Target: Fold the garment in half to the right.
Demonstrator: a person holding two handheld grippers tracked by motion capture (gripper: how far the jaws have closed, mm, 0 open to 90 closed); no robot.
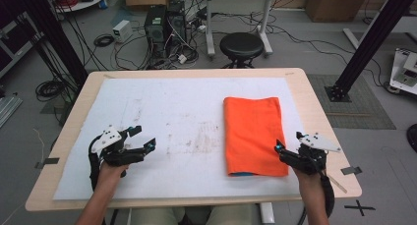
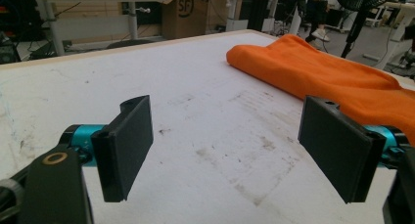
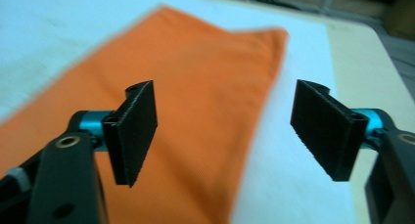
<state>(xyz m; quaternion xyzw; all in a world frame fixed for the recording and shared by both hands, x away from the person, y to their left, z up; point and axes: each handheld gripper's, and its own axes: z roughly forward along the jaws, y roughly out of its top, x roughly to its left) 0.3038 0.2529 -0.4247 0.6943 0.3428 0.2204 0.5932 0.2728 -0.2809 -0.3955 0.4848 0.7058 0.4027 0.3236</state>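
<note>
An orange folded cloth [image 1: 254, 135] lies flat on the right half of the white sheet [image 1: 172, 112] that covers the table. A thin blue edge peeks out under its near end. My right gripper [image 1: 289, 141] hovers at the cloth's near right corner, open, with nothing between its jaws. In the right gripper view the cloth [image 3: 195, 101] spreads below and beyond the open right gripper [image 3: 227, 131]. My left gripper [image 1: 146, 136] is open over the stained sheet at the near left, well apart from the cloth. The left gripper view has the cloth [image 2: 323, 72] beyond the open left gripper [image 2: 230, 150].
The wooden table rim [image 1: 314, 112] frames the sheet on all sides. Beyond the far edge stand a black stool [image 1: 241, 45], computer towers [image 1: 164, 26] and loose cables on the floor. Black frame posts [image 1: 366, 43] rise at both far sides.
</note>
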